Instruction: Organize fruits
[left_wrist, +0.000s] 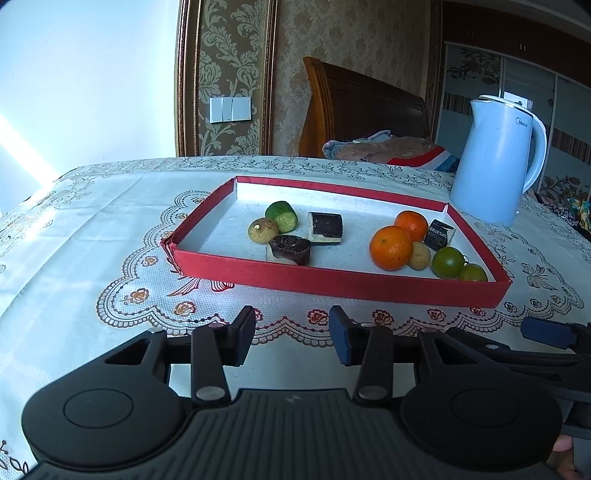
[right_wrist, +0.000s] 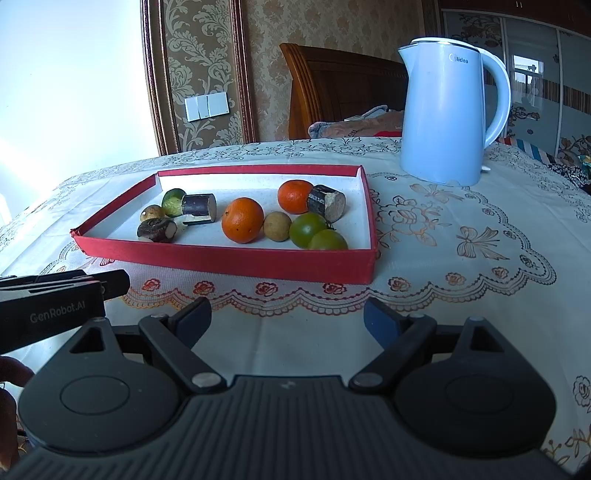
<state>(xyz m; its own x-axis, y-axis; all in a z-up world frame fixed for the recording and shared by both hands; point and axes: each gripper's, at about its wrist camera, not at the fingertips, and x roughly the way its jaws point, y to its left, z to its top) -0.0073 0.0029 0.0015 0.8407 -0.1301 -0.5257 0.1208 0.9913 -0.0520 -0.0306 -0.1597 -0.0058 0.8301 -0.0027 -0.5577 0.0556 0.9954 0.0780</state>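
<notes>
A red tray (left_wrist: 332, 282) (right_wrist: 229, 260) sits on the tablecloth. In it lie two oranges (left_wrist: 390, 246) (right_wrist: 242, 220), a green tomato (left_wrist: 448, 261) (right_wrist: 307, 229), a brown longan (left_wrist: 419, 255) (right_wrist: 275, 226), a cucumber piece (left_wrist: 281, 215) (right_wrist: 173, 202) and dark sugarcane pieces (left_wrist: 326, 226) (right_wrist: 198, 208). My left gripper (left_wrist: 291, 334) is open and empty in front of the tray's near wall. My right gripper (right_wrist: 286, 319) is open and empty, also short of the tray. The left gripper's body (right_wrist: 55, 299) shows at the left of the right wrist view.
A pale blue electric kettle (left_wrist: 496, 162) (right_wrist: 445, 114) stands behind the tray's right end. The table has a patterned lace cloth (left_wrist: 92, 240). A wooden headboard (left_wrist: 354, 107) and bedding lie beyond the table's far edge.
</notes>
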